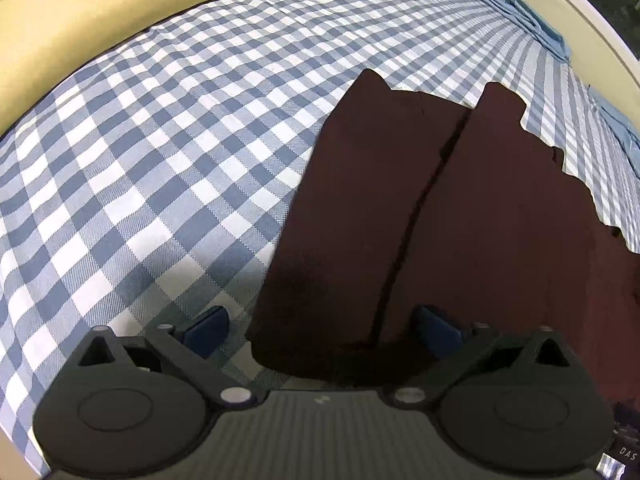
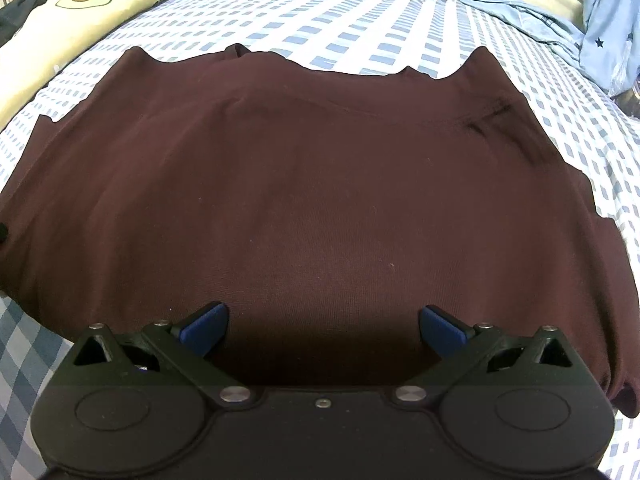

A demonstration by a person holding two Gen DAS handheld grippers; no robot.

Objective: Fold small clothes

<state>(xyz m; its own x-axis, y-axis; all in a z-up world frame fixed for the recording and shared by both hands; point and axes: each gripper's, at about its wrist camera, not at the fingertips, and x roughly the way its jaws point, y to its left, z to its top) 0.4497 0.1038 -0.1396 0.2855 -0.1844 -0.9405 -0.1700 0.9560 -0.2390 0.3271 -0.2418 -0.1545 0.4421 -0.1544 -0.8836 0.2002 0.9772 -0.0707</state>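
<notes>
A dark maroon garment (image 2: pixel 304 184) lies spread flat on a blue-and-white checked bed sheet (image 2: pixel 328 20). In the left wrist view the garment (image 1: pixel 460 208) fills the right half, with a dark seam or fold line running down its middle. My left gripper (image 1: pixel 322 330) is open, low over the garment's near left corner, with one blue pad (image 1: pixel 208 330) over the sheet (image 1: pixel 160 152) and the other over the cloth. My right gripper (image 2: pixel 322 328) is open and empty, just above the garment's near edge.
A cream pillow with an avocado print (image 2: pixel 76 16) lies at the far left. Light blue clothes (image 2: pixel 560 20) are heaped at the far side and right of the bed, and also show in the left wrist view (image 1: pixel 516 4). A cream bolster (image 1: pixel 80 24) borders the sheet.
</notes>
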